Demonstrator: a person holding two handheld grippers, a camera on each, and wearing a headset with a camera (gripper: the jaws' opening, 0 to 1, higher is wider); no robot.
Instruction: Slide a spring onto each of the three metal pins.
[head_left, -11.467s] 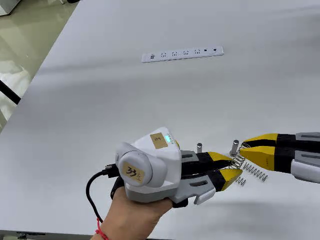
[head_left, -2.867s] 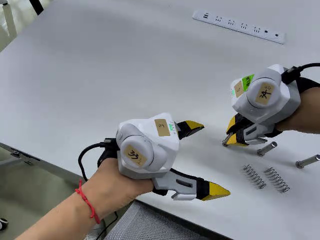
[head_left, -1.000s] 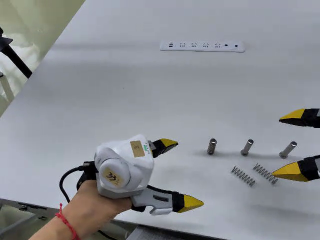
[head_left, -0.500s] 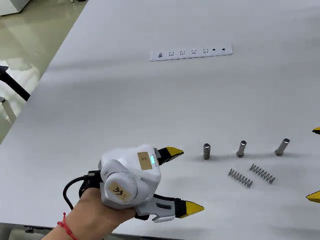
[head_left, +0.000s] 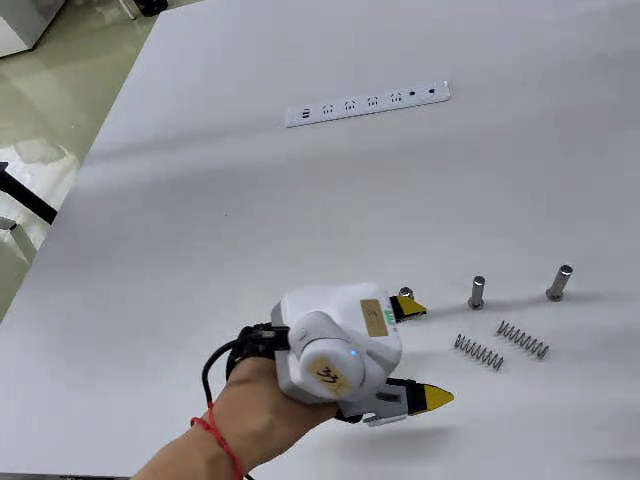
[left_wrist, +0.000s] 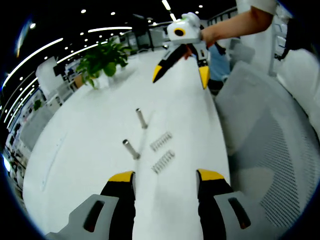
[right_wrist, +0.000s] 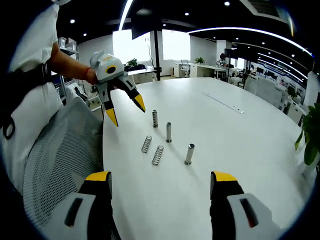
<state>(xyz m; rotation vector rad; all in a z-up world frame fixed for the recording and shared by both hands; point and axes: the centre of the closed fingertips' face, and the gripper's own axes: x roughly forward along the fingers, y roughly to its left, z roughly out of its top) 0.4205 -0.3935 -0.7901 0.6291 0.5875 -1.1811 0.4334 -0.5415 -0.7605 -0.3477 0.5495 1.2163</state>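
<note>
- While both tools stand wide open and hold nothing, the left tool (head_left: 425, 352) hangs low over the desk (head_left: 250, 200) close to the parts, and the right tool (left_wrist: 180, 75) sits well apart from them.
- We see the left tool's upper tip just beside the nearest pin (right_wrist: 155, 118), which looks ribbed, as if coils already sit on it. A careless swing of that tip could knock it over.
- We judge the two loose springs (head_left: 478, 351) (head_left: 522, 340) to be the trickier pickup. They are thin and lie flat on the desk, so a pinch across the coils may squash one or flick it off, and a tip that comes down too steeply may only roll it aside.
- We also expect trouble at the threading. A spring gripped off-axis would catch on a pin's head and tip the pin.
- Both springs lie side by side, near each other but apart, with their long axes roughly parallel and flat to the desk. In the head view they run diagonally, down and to the right.
- The two bare pins (head_left: 477, 292) (head_left: 559, 282) stand upright just beyond the springs, with their long axes vertical and heads up.
</note>
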